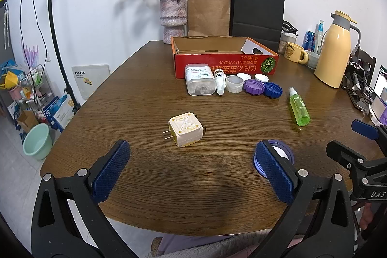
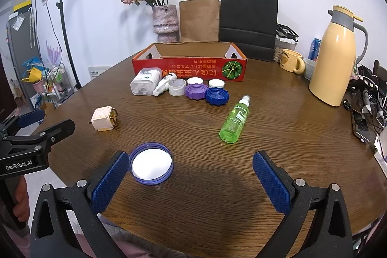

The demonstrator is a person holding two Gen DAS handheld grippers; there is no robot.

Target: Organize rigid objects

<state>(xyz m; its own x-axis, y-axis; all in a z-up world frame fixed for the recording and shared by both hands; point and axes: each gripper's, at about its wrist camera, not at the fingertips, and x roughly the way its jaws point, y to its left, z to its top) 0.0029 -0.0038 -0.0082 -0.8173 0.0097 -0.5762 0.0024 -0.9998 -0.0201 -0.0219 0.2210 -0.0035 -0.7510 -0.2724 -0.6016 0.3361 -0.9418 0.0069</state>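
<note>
Green spray bottle [image 2: 235, 120] lies flat on the desk [image 2: 278, 137], nozzle pointing far-right (translucent, white label); both grippers' fingers [image 1: 111, 167] [image 2: 271, 181] spread wide, empty.

Both cams are wrist fisheyes, low over the near edge of the round wooden table [image 1: 150, 98], looking forward and slightly down toward the back wall.

Left wrist view: sits left of the other rig, facing roughly straight at the white plug adapter [image 1: 185, 129], which lies close and near frame centre. Right gripper [image 1: 348, 139] intrudes at its right edge.

Right wrist view: offset to the right, similar height as far as fisheye distortion lets me judge. Blue-rimmed lid [image 2: 152, 166] close in, lower left. Left gripper [image 2: 41, 123] at its left edge.

Overlap: most of the tabletop, red cardboard box [image 1: 225, 63] [image 2: 189, 68], green spray bottle [image 1: 299, 110] [image 2: 235, 120], adapter [image 2: 104, 121], back wall.
</note>
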